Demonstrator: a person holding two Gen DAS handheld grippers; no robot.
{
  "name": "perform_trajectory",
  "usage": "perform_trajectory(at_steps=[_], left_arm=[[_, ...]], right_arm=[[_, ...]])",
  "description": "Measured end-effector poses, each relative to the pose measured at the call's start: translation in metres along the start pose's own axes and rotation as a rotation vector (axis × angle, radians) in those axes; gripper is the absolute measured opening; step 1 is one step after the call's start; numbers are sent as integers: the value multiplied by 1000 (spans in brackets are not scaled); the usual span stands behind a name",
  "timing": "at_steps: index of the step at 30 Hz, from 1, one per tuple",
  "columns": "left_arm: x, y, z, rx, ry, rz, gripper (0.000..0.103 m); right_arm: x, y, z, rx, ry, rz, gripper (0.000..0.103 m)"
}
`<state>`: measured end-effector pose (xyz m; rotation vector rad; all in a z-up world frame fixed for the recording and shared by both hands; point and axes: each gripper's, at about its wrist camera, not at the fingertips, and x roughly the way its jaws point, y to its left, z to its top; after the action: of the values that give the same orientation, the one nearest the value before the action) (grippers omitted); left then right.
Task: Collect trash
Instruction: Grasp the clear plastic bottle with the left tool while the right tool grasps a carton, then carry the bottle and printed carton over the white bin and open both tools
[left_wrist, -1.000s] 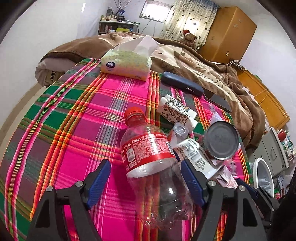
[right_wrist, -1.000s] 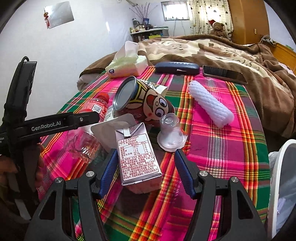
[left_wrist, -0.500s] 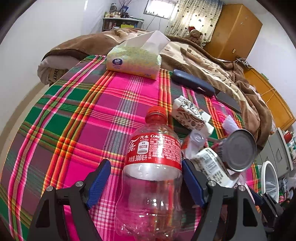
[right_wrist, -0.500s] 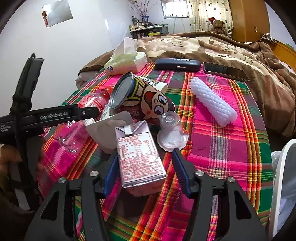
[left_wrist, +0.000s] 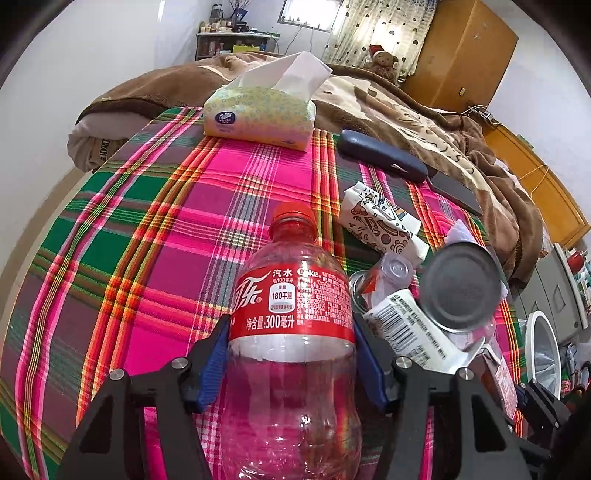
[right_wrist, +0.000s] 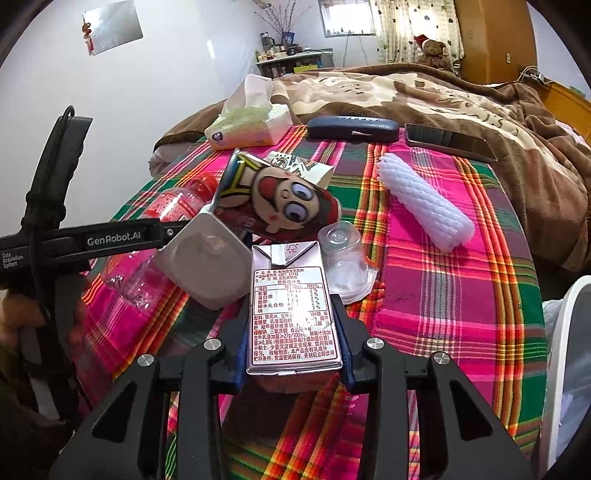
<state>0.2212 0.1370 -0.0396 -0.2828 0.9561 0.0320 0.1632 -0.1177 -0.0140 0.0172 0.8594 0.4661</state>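
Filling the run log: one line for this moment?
left gripper: closed on cola bottle | right gripper: closed on drink carton

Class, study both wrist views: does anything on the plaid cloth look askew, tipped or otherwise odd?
Yes. The cartoon can lies tilted on its side against the other rubbish, open end facing left. The clear plastic cup sits upside down beside the drink carton.
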Motion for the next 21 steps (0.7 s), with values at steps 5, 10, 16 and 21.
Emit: perform_trajectory(at_steps=[5, 10, 16, 21], left_arm=[[-12, 3, -4, -16, -25, -8, 62], [-28, 3, -6, -22, -62, -6, 62], [-42, 0, -12, -16, -81, -14, 62], [-56, -9, -17, -3, -107, -22, 62]], right_arm=[[-5, -2, -1, 12, -14, -2, 38], [-13, -4, -1, 21, -34, -1, 38], [-23, -10, -2, 35, -58, -11, 38], [-34, -15, -2, 50, -89, -18, 38]])
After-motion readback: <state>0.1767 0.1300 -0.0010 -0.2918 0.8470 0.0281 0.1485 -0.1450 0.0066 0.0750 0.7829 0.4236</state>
